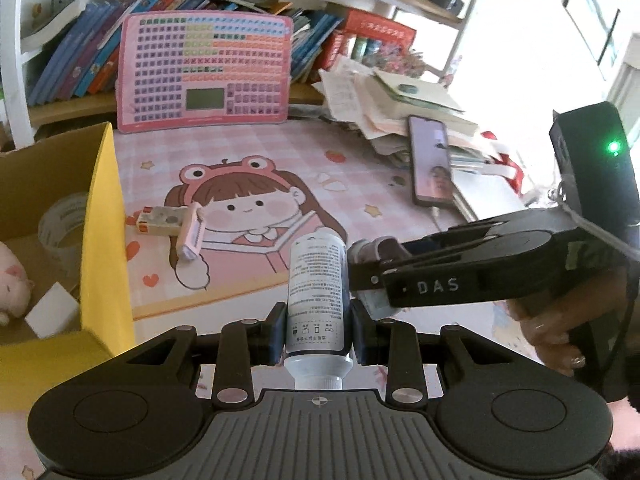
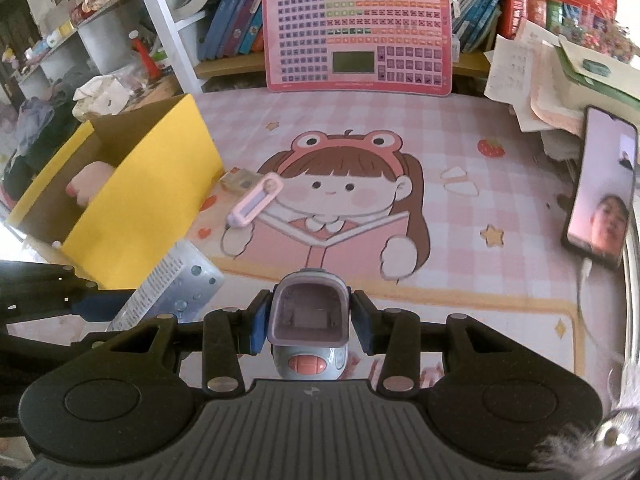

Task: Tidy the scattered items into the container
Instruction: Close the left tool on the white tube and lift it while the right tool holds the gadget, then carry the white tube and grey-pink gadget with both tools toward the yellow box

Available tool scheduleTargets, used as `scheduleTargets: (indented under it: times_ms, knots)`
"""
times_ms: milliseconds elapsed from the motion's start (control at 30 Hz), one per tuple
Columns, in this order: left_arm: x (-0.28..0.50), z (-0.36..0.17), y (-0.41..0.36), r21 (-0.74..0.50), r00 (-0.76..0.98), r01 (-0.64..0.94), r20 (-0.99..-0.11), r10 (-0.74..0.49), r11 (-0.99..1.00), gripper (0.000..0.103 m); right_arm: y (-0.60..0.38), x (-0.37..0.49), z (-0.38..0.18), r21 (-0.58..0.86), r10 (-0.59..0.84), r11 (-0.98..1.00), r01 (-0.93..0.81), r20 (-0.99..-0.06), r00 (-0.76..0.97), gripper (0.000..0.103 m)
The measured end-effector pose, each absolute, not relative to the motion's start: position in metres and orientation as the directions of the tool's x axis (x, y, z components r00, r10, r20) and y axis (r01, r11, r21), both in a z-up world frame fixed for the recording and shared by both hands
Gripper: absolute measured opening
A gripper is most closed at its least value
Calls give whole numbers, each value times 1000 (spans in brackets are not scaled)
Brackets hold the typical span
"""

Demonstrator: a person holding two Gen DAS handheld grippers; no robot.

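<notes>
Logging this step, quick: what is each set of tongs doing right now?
Left tongs: closed on the white bottle.
Right tongs: closed on the small purple toy.

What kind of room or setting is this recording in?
Most likely a child's study desk at home. A cartoon desk mat covers the top, a pink learning keyboard board leans against a shelf of children's books, and loose papers pile up at one side.
</notes>
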State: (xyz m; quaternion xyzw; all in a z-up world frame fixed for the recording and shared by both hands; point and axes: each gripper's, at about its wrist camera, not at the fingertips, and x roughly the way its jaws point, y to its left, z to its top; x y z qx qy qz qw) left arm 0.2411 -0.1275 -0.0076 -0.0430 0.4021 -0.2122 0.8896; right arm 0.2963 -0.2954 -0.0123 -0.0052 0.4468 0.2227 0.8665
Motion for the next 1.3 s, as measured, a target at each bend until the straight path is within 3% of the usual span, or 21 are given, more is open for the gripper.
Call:
scheduleTargets:
  times_ms: [533,1300]
  knots:
    - [169,4,-63,-318,584,359,-657,-477,878,31,-246,199,-4,186,351,919,-347,-785,510,40]
    - [74,-5,49,-369,609,235,-665,-432,899,31,-138,100,-16,184,401,872,-453,-800,447,40]
